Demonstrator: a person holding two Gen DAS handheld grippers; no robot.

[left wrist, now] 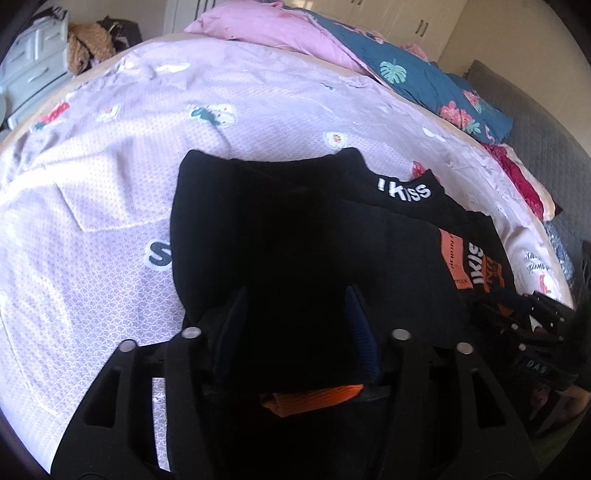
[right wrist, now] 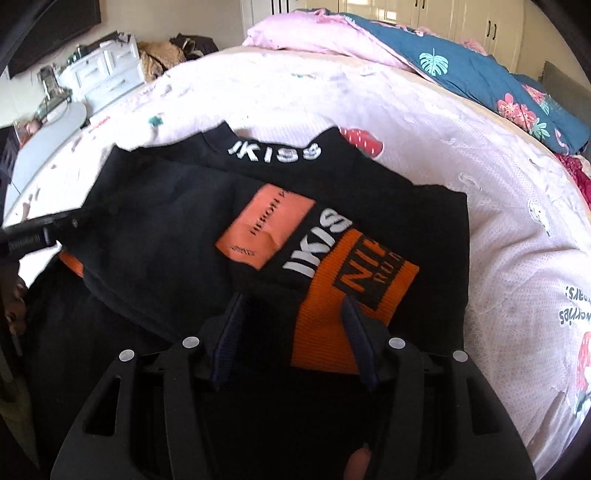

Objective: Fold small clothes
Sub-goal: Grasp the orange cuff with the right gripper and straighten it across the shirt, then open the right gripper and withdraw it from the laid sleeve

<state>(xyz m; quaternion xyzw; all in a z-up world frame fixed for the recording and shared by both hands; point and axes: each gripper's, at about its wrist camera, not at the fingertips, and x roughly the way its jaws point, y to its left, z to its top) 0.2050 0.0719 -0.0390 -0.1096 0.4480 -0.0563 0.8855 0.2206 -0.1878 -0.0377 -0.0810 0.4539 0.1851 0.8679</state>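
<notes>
A black garment (left wrist: 295, 229) with white "IKISS" lettering and orange patches lies folded on the bed; it also shows in the right wrist view (right wrist: 177, 236). My left gripper (left wrist: 295, 295) is open, its fingers (left wrist: 360, 325) spread over the black cloth, with an orange hem (left wrist: 314, 397) between their bases. My right gripper (right wrist: 291, 299) is open over the near edge, above the orange ribbed patch (right wrist: 351, 302). The right gripper's body shows at the right of the left wrist view (left wrist: 543, 321); the left gripper's shows at the left of the right wrist view (right wrist: 33, 232).
The bed has a pale pink patterned sheet (left wrist: 110, 206). A pink and blue floral quilt (left wrist: 406, 66) is bunched at the far side. A white drawer unit (right wrist: 99, 70) and a pile of clothes (right wrist: 162, 55) stand beyond the bed. Wardrobe doors (right wrist: 461, 18) are behind.
</notes>
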